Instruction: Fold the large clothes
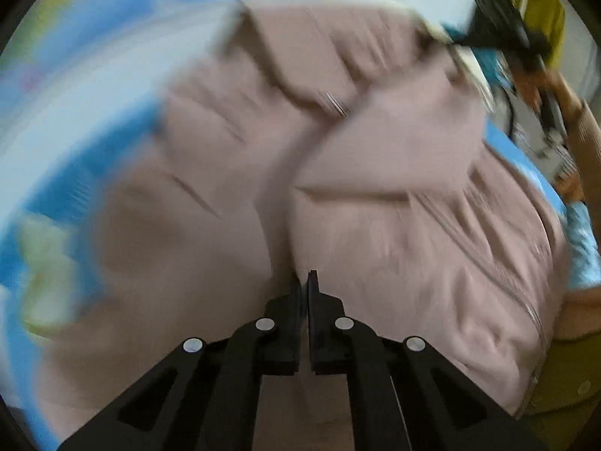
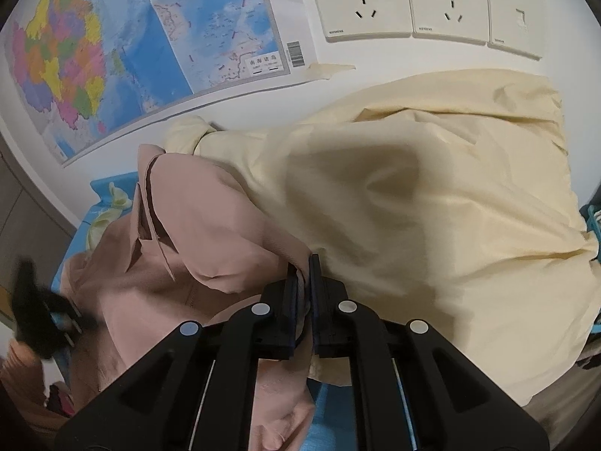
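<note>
**Inspector:** State of the garment at inspection?

**Assistant:** The pink jacket [image 1: 285,173] lay spread over a blue surface [image 1: 94,173], collar toward the far side, one front panel already laid across the body. A cream garment [image 2: 432,203] sat just beside it, touching along one edge, under the wall sockets [image 2: 420,3] and the map [image 2: 124,49].

**Inspector:** The grippers?

**Assistant:** The left gripper [image 1: 304,282] hung over the jacket's near middle with its jaws pressed together; no cloth was seen between them. The view was blurred, so contact with the fabric below could not be confirmed. The right gripper [image 2: 303,274] had its jaws pinching a fold of pink fabric at the jacket's edge, beside the cream garment.

**Inspector:** Your judgement of the step?

**Assistant:** Folding one side inward, partly done. To do it well, the right grip should be kept firm and carried low across the body, so the panel lands flat rather than bunching. The left should open and take the matching edge, not the middle. Care was advised near the cream garment, since a deep bite could drag it along.
</note>
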A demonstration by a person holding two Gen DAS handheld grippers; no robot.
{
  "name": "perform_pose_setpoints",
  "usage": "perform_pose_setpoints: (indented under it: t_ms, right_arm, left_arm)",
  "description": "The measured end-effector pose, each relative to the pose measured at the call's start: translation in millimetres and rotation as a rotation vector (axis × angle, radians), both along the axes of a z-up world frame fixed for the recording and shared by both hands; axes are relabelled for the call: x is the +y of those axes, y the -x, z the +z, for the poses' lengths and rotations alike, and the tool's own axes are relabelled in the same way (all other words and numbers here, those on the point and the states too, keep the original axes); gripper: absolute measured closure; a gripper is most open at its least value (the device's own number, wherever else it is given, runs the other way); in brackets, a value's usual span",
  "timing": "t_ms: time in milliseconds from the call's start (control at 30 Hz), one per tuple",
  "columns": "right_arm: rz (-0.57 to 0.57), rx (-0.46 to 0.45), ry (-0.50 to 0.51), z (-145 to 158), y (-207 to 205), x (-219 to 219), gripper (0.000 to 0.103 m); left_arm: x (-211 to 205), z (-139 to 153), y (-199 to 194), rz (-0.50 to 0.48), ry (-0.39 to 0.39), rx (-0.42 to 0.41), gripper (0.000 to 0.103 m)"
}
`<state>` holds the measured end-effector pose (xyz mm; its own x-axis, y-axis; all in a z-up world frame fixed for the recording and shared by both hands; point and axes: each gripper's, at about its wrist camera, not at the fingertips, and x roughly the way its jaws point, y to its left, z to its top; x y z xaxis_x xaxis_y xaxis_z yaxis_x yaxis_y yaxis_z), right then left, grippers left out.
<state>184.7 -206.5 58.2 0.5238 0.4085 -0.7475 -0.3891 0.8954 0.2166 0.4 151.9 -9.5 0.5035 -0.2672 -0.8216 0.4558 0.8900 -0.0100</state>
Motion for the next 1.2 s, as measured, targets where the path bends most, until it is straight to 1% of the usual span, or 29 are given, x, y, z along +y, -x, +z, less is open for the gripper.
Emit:
perform_pose_setpoints:
  t_ms: [67, 100, 133, 200, 233, 267, 300, 333, 367, 400, 433, 500, 533, 567, 600, 633, 700, 767, 800, 833, 867, 900, 967, 1033, 1067, 1100, 1133, 1167, 1200]
  right_arm:
    - [-0.007, -0.001, -0.01, 1, -1, -1, 0.097]
    - [-0.011, -0.002, -0.01, 1, -1, -1, 0.097]
    - [-0.014, -0.001, -0.009, 0, -2, -1, 0.096]
    - [-0.033, -0.011, 0.0, 1, 0, 0, 0.092]
    - [-0.052, -0.033, 0.009, 3, 3, 0, 0.084]
    - [-0.059, -0.053, 0.017, 6, 7, 1, 0.073]
    - [-0.065, -0.08, 0.021, 10, 13, 2, 0.066]
    - [-0.073, -0.129, 0.025, 17, 25, 3, 0.054]
    - [-0.07, -0.163, 0.031, 21, 33, 5, 0.053]
    - [-0.044, -0.2, 0.028, 26, 45, 10, 0.053]
    - [0.0, -0.225, 0.013, 30, 57, 17, 0.053]
    - [0.092, -0.243, 0.003, 31, 74, 34, 0.053]
    - [0.146, -0.25, 0.014, 29, 81, 46, 0.054]
    - [0.211, -0.256, 0.037, 24, 89, 64, 0.055]
    - [0.262, -0.248, 0.051, 17, 93, 78, 0.055]
    - [0.315, -0.223, 0.064, 6, 93, 94, 0.057]
    - [0.371, -0.185, 0.116, -15, 92, 119, 0.057]
    - [0.41, -0.147, 0.17, -40, 87, 139, 0.058]
    - [0.418, -0.137, 0.214, -54, 83, 147, 0.059]
    - [0.403, -0.134, 0.259, -66, 77, 152, 0.06]
    - [0.385, -0.13, 0.286, -73, 72, 153, 0.063]
    - [0.345, -0.13, 0.336, -84, 63, 154, 0.065]
    - [0.291, -0.124, 0.373, -95, 47, 149, 0.071]
    - [0.258, -0.097, 0.339, -95, 36, 141, 0.072]
    - [0.248, -0.086, 0.32, -92, 35, 139, 0.07]
    - [0.235, -0.088, 0.303, -86, 36, 136, 0.069]
    - [0.231, -0.101, 0.284, -78, 40, 134, 0.066]
    - [0.241, -0.107, 0.262, -72, 43, 133, 0.062]
    - [0.263, -0.119, 0.224, -63, 50, 133, 0.059]
  left_arm:
    - [18, 19, -10, 0.046, 0.007, -0.036, 0.1]
    - [25, 25, -14, 0.05, 0.001, -0.043, 0.095]
    - [27, 26, -19, 0.071, -0.033, -0.05, 0.091]
    - [29, 18, -28, 0.104, -0.118, -0.054, 0.072]
    - [29, 12, -34, 0.116, -0.146, -0.049, 0.067]
    - [32, 4, -39, 0.132, -0.14, -0.011, 0.054]
    - [38, -1, -41, 0.13, -0.09, 0.039, 0.048]
    - [47, -2, -41, 0.118, -0.05, 0.064, 0.048]
    - [49, -4, -38, 0.099, -0.014, 0.079, 0.045]
    - [49, -5, -32, 0.083, -0.005, 0.068, 0.038]
    - [47, -6, -26, 0.063, 0.004, 0.053, 0.035]
    - [44, -8, -20, 0.038, -0.003, 0.037, 0.033]
    - [41, -11, -19, 0.034, -0.034, 0.03, 0.033]
    - [34, -15, -19, 0.034, -0.058, 0.029, 0.039]
    - [31, -19, -22, 0.039, -0.078, 0.036, 0.052]
    - [31, -24, -29, 0.042, -0.082, 0.048, 0.057]
    - [29, -31, -37, 0.059, -0.103, 0.04, 0.076]
    - [26, -35, -42, 0.071, -0.13, 0.01, 0.08]
    - [26, -35, -46, 0.088, -0.132, 0.007, 0.082]
    - [26, -35, -50, 0.106, -0.128, 0.007, 0.082]
    - [27, -35, -54, 0.12, -0.126, 0.006, 0.082]
    - [30, -36, -58, 0.131, -0.128, 0.002, 0.081]
    - [34, -32, -61, 0.159, -0.137, -0.015, 0.078]
    - [46, -22, -57, 0.171, -0.101, -0.03, 0.067]
    - [51, -17, -54, 0.172, -0.078, -0.032, 0.053]
    - [58, -12, -49, 0.166, -0.043, -0.037, 0.047]
    - [65, -6, -41, 0.148, -0.003, -0.041, 0.045]
    - [68, -3, -35, 0.141, 0.01, -0.046, 0.04]
    - [70, -2, -29, 0.132, 0.012, -0.048, 0.038]
